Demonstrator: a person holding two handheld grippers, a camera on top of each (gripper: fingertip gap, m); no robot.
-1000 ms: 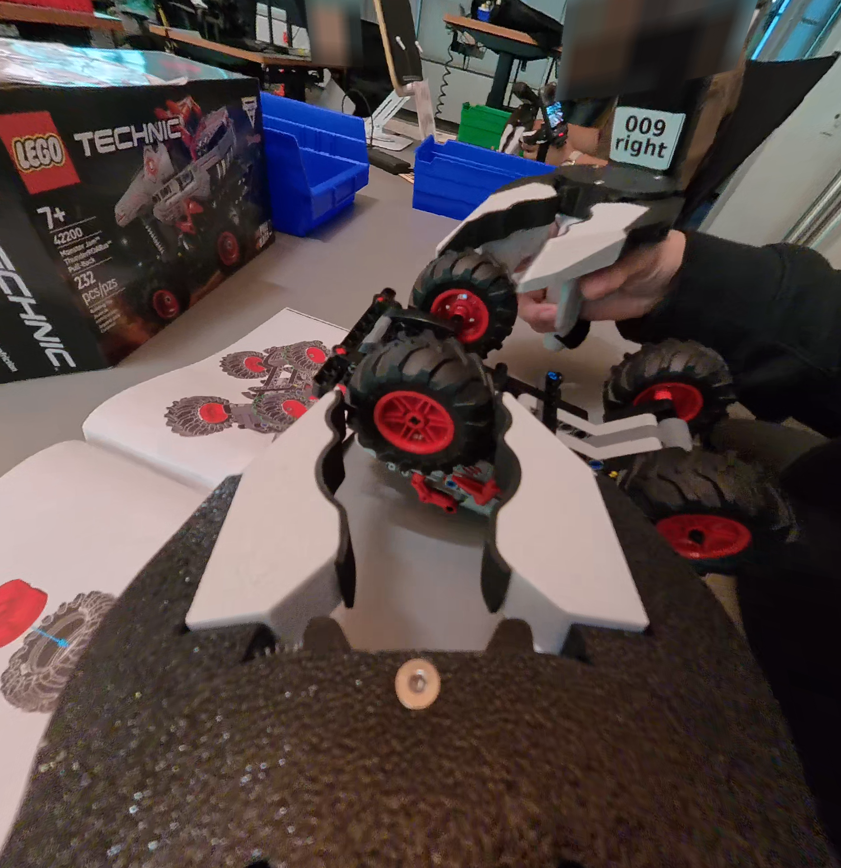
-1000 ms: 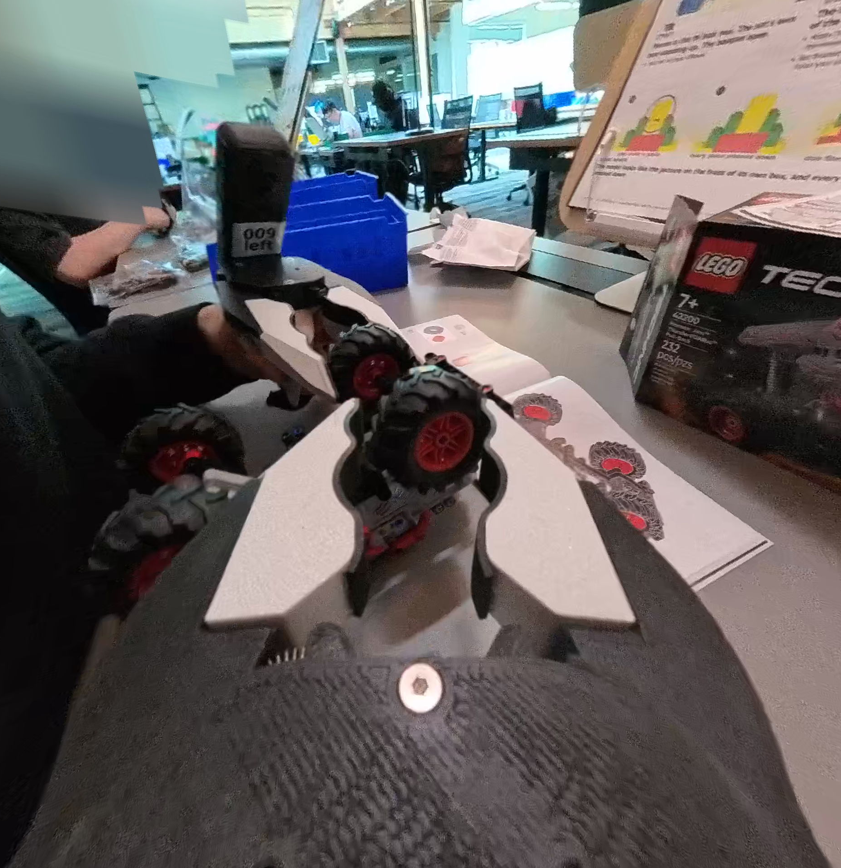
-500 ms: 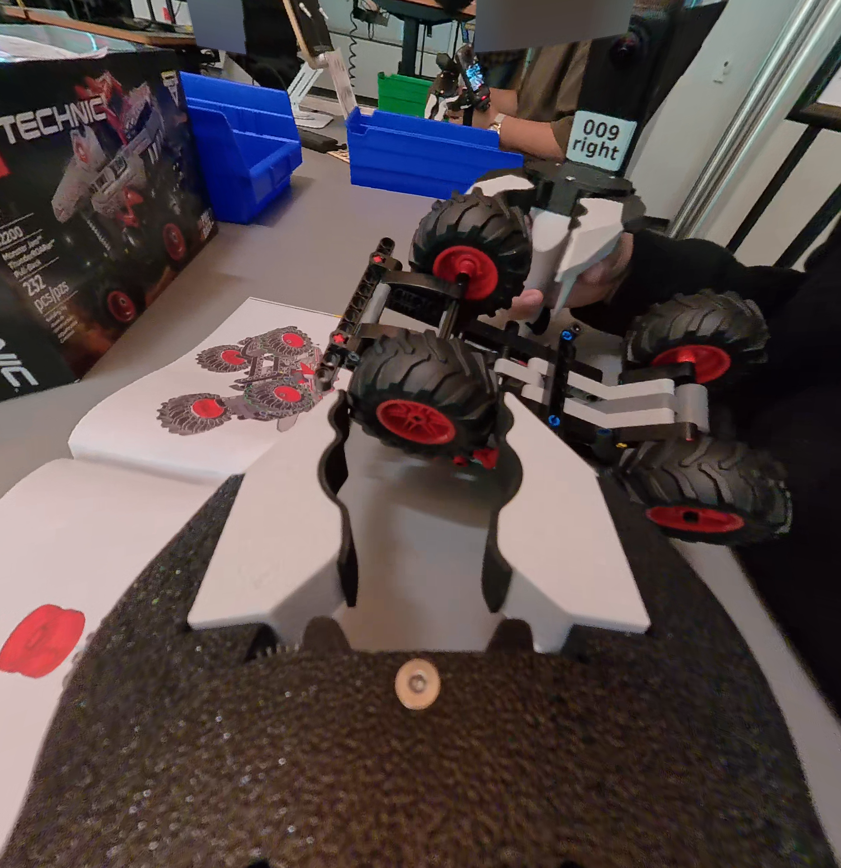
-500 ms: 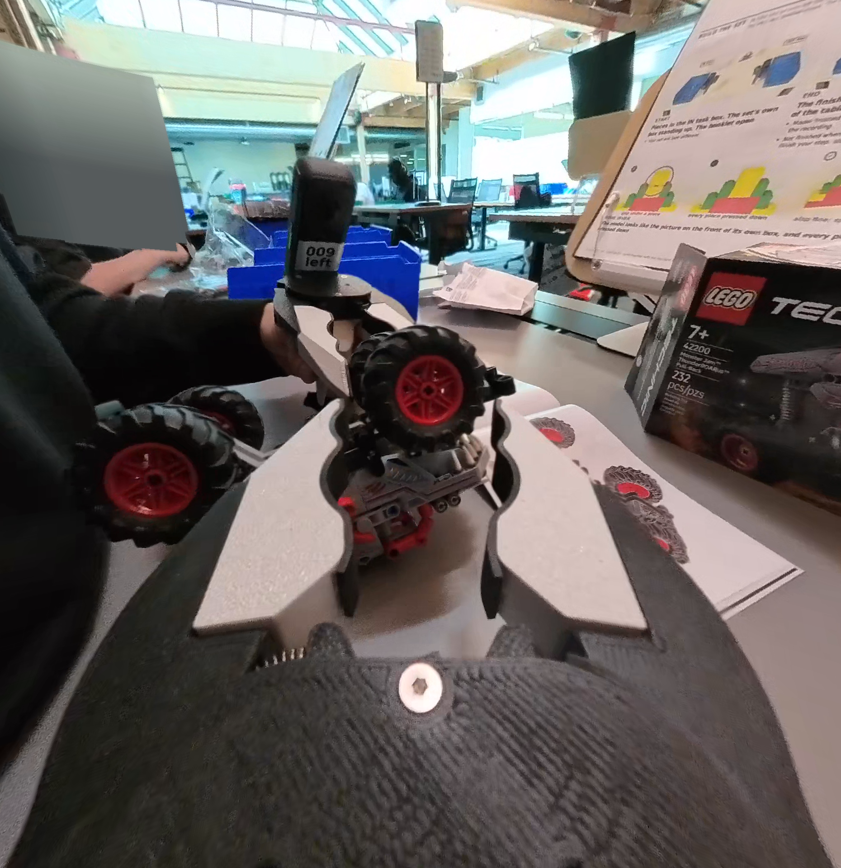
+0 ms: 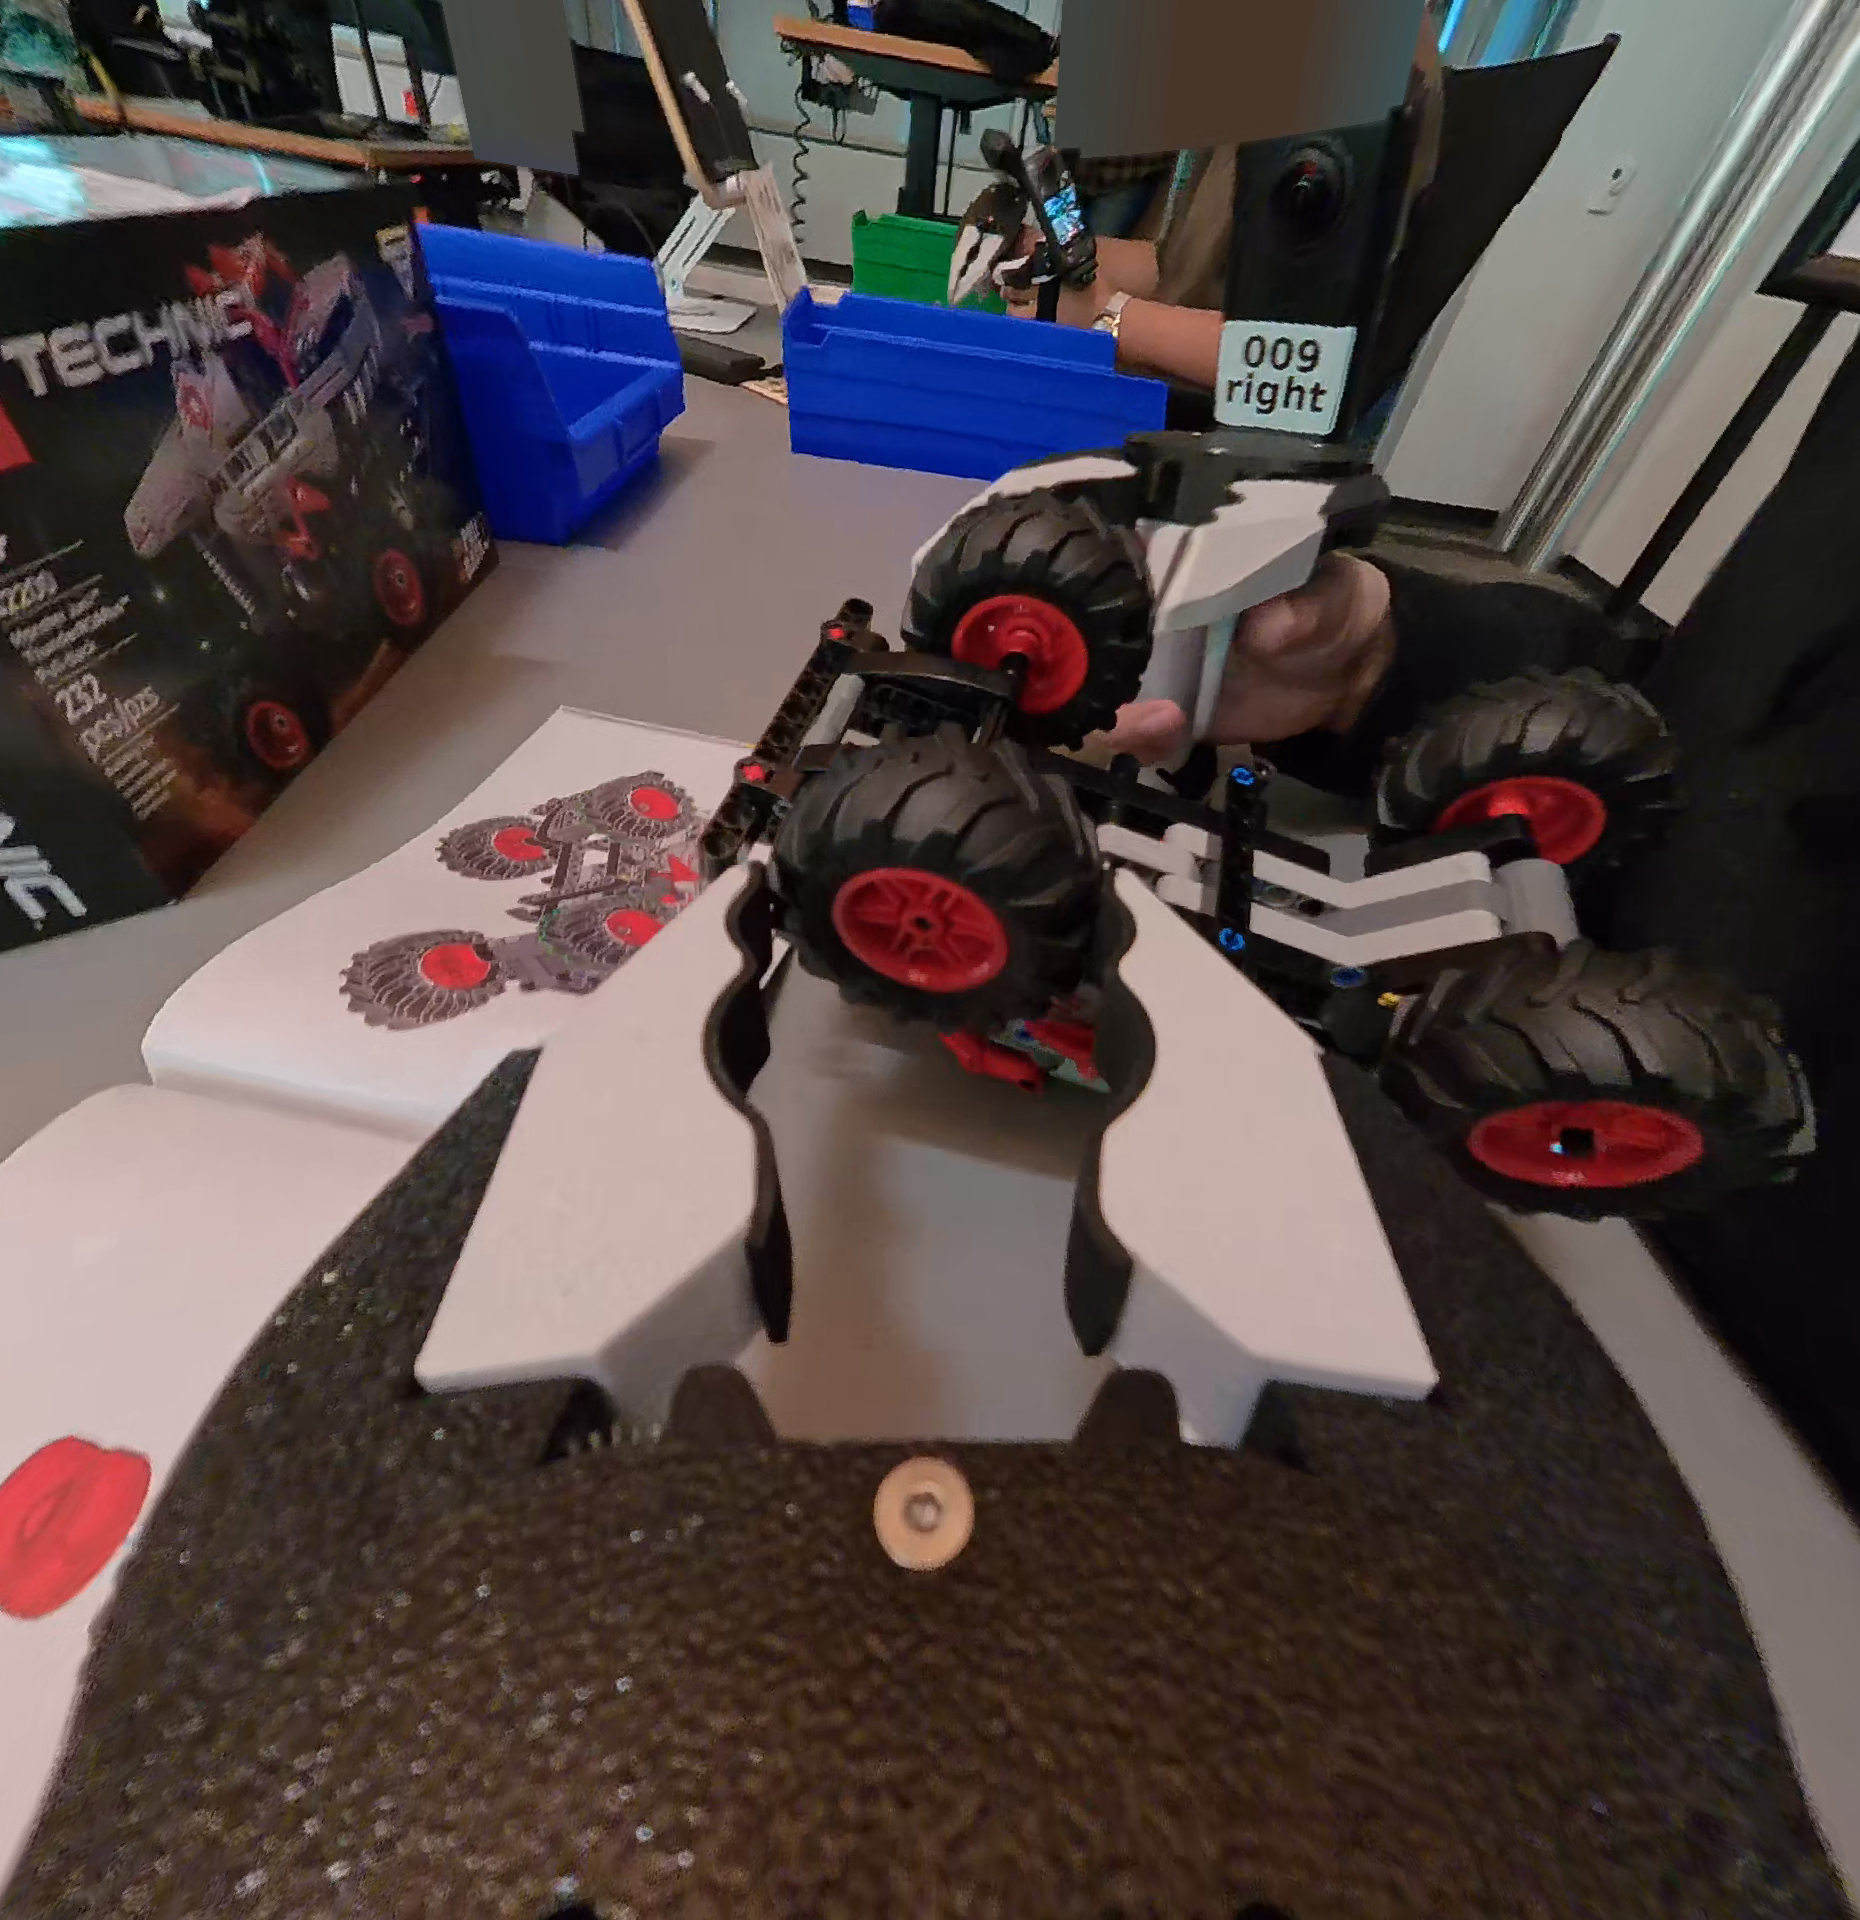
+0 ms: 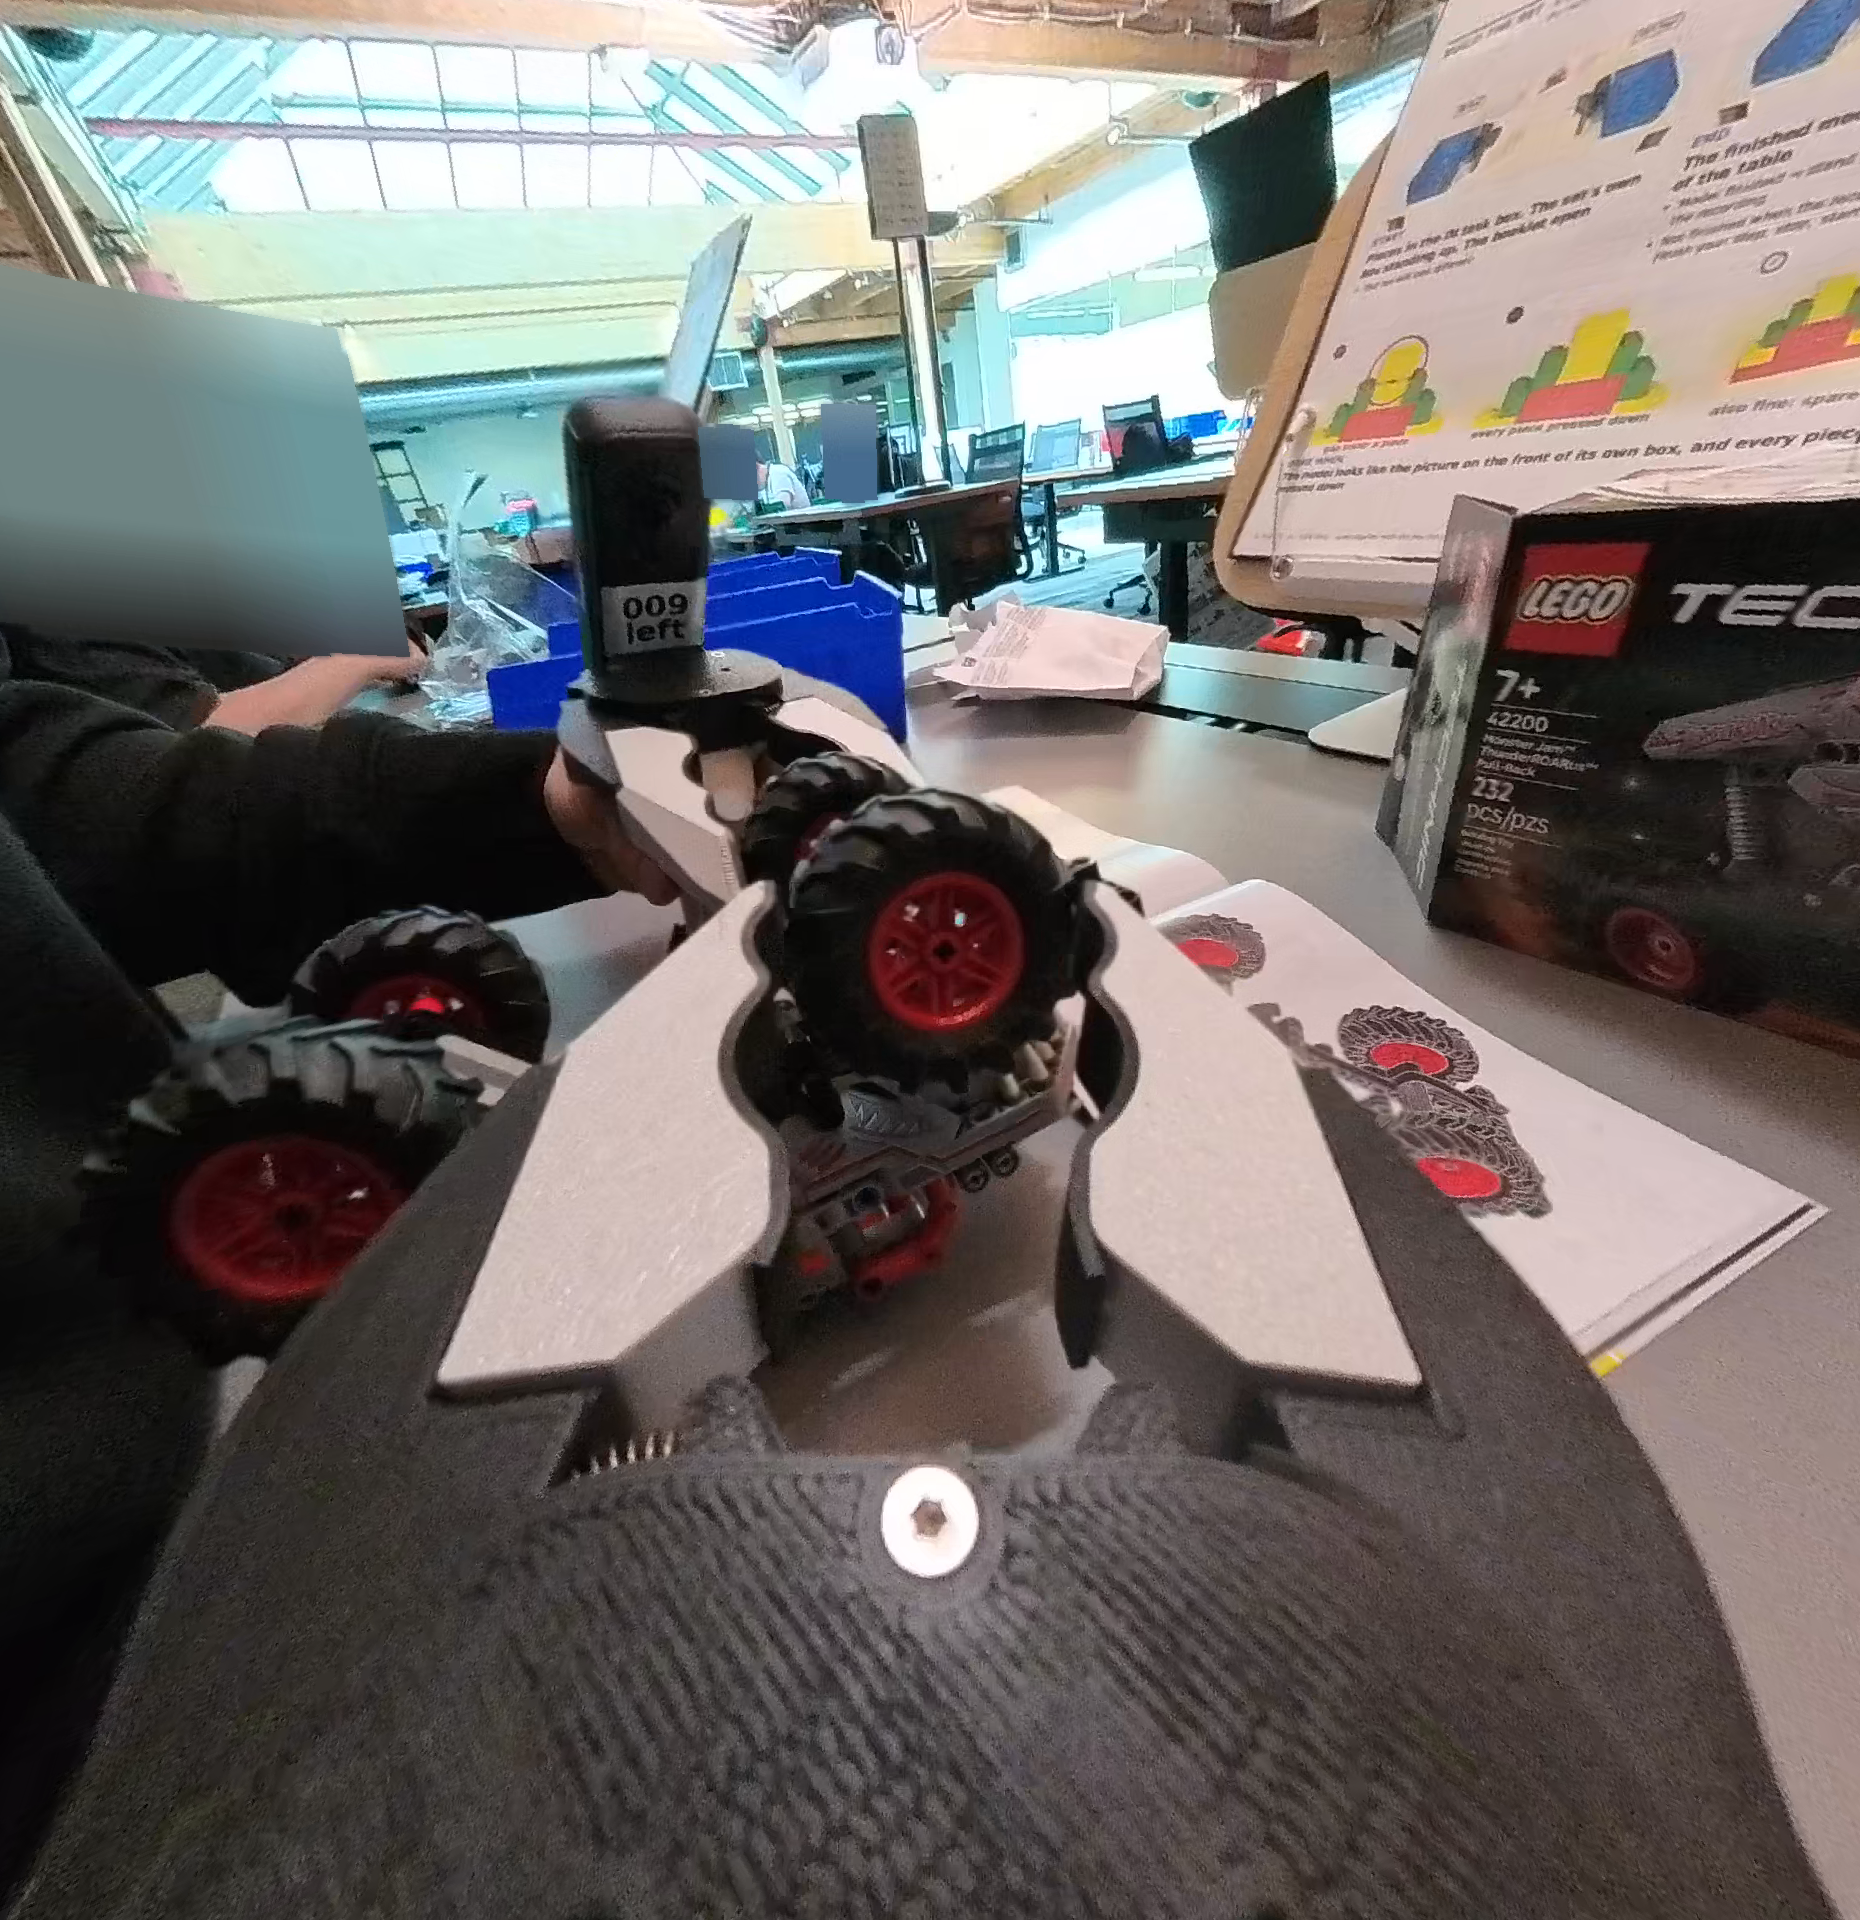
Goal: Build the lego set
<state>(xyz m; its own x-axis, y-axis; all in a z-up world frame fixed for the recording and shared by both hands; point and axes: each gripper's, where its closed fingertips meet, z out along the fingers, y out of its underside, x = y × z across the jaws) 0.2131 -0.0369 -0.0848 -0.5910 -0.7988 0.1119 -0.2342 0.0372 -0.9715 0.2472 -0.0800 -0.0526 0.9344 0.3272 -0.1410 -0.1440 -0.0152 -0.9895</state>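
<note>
The lego monster truck [image 5: 1217,883] has a black and white frame and black tyres on red hubs, and is held above the table between both grippers. My left gripper [image 5: 931,904] is shut on one front wheel [image 5: 921,930]. My right gripper [image 6: 926,914] is shut on the other front wheel [image 6: 947,951]; it also shows in the left wrist view [image 5: 1165,582], gripping that wheel [image 5: 1019,634]. The two rear wheels [image 5: 1591,1091] [image 5: 1518,810] hang free to the right. The left gripper also shows in the right wrist view [image 6: 697,769].
The open instruction booklet [image 5: 386,987] [image 6: 1528,1164] lies on the grey table [image 5: 645,582] under the truck. The set's dark box [image 5: 178,540] [image 6: 1674,790] stands beside it. Blue bins [image 5: 552,374] [image 5: 957,384] sit farther back. A printed board [image 6: 1580,260] leans behind the box.
Both grippers have kept their hold on the front wheels. The truck has turned between them, so its rear wheels and frame swung into fuller view at the right.
</note>
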